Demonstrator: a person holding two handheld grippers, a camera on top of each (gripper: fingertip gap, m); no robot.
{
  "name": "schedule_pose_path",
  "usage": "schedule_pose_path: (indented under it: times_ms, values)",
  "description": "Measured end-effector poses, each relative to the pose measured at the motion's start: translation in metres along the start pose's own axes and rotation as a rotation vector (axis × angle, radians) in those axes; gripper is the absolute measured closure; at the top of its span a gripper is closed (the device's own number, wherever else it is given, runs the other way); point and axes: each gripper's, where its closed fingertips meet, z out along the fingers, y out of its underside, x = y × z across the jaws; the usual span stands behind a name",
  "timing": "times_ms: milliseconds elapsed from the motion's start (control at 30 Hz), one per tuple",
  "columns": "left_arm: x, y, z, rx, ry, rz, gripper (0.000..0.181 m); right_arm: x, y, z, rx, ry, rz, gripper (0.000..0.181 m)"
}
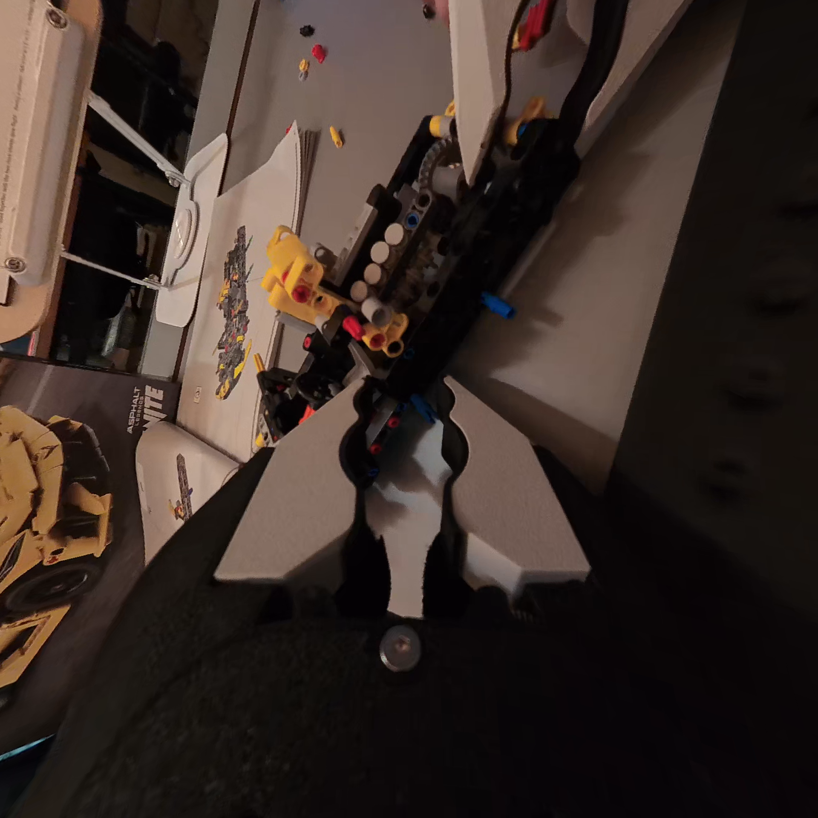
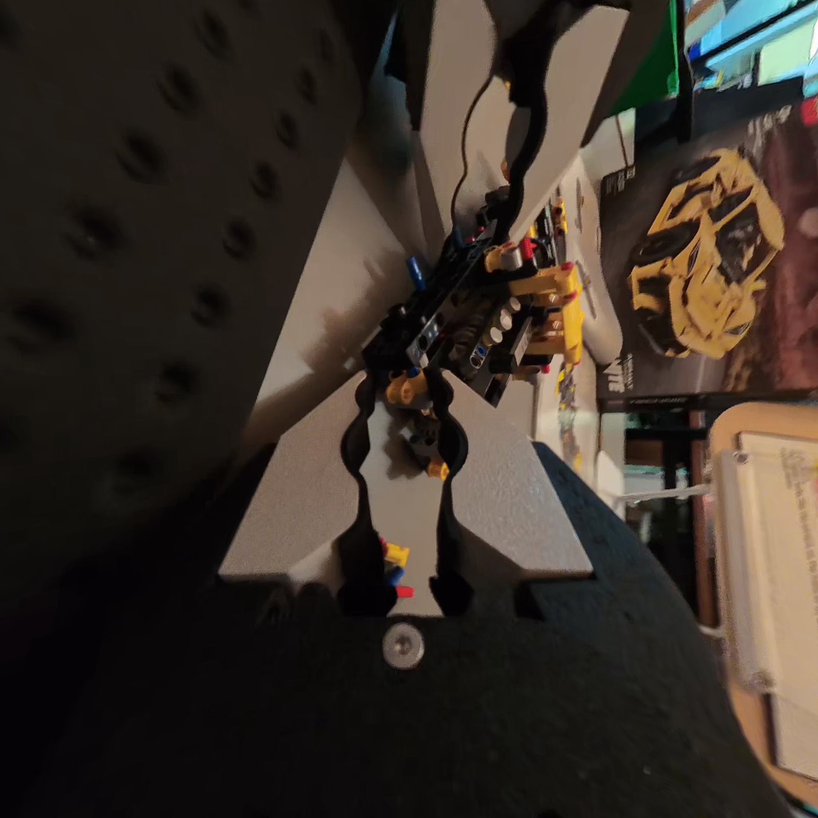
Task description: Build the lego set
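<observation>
A long black Lego chassis (image 1: 442, 248) with grey, yellow, red and blue parts is held in the air over the white table (image 1: 575, 354). My left gripper (image 1: 405, 398) is shut on its near end. In this view the right gripper (image 1: 469, 146) clamps the far end at the top. In the right wrist view my right gripper (image 2: 400, 389) is shut on the near end of the chassis (image 2: 469, 310), by a yellow connector. There the left gripper (image 2: 500, 212) holds the far end. The clamped ends are partly hidden by the fingers.
The set's box (image 1: 53, 509) with a yellow car picture stands at the left, and shows in the right wrist view (image 2: 699, 274). An open instruction booklet (image 1: 239, 310) lies beside it. Small loose pieces (image 1: 318, 53) lie on the table, others below my right gripper (image 2: 396, 562). A small black sub-assembly (image 1: 283, 407) lies near the booklet. The left gripper's tips are roughly 8 cm from the right gripper's.
</observation>
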Motion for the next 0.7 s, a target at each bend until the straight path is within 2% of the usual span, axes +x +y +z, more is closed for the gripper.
schedule_pose_path:
  times_ms: [167, 233, 300, 400, 500, 533, 600, 700]
  values:
    - [-0.001, -0.014, 0.004, 0.013, 0.025, -0.04, 0.152, -0.002, 0.003, -0.015, 0.005, -0.073, 0.302, 0.154]
    - [0.001, -0.013, 0.008, -0.008, 0.03, -0.026, 0.153, -0.001, -0.006, -0.024, 0.06, -0.102, 0.448, 0.139]
    - [0.002, -0.013, 0.011, 0.003, 0.017, -0.017, 0.153, 0.001, -0.009, -0.029, 0.104, -0.107, 0.553, 0.135]
    - [0.002, -0.013, 0.011, -0.001, 0.032, -0.034, 0.153, 0.002, 0.007, -0.031, 0.032, -0.087, 0.654, 0.131]
    - [0.003, -0.013, 0.009, 0.006, 0.042, -0.045, 0.152, 0.012, 0.019, -0.033, -0.076, -0.064, 0.887, 0.109]
    - [0.005, -0.014, 0.009, 0.012, 0.061, -0.053, 0.152, 0.009, 0.018, -0.032, -0.11, -0.103, 0.941, 0.099]
    - [0.01, -0.017, 0.003, 0.042, 0.136, -0.087, 0.152, 0.005, 0.025, -0.029, -0.227, -0.119, 0.98, 0.093]
    - [0.015, -0.024, -0.019, 0.094, 0.299, -0.137, 0.15, 0.002, 0.025, -0.02, -0.264, -0.138, 1.014, 0.089]
